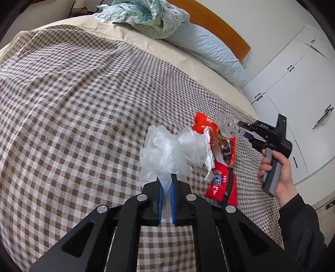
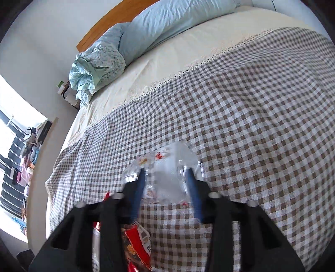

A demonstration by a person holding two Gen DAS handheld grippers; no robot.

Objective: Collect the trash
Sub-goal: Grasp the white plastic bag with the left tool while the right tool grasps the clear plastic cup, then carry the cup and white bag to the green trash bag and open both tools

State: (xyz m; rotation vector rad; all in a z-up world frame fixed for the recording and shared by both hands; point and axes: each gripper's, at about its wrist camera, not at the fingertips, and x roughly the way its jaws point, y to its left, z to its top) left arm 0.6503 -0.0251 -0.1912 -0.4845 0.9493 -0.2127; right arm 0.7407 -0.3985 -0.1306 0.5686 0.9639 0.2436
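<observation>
My left gripper [image 1: 166,182] is shut on the gathered rim of a translucent white plastic bag [image 1: 167,152], held above the checked bedspread [image 1: 73,104]. Red snack wrappers [image 1: 222,180] lie on the bed just right of the bag. My right gripper [image 1: 240,126], held in a hand, is shut on a crumpled clear plastic container [image 1: 227,123] above the wrappers. In the right wrist view, the clear container [image 2: 169,173] sits between my right gripper's [image 2: 165,173] blue fingers [image 2: 140,184], and red wrappers [image 2: 138,240] show below.
Light blue pillows [image 1: 207,48] and a bunched teal lace cloth [image 1: 146,16] lie at the head of the bed by an orange headboard [image 1: 222,27]. White wardrobe doors [image 1: 293,79] stand to the right of the bed. A window with clutter [image 2: 18,157] is beyond the bed.
</observation>
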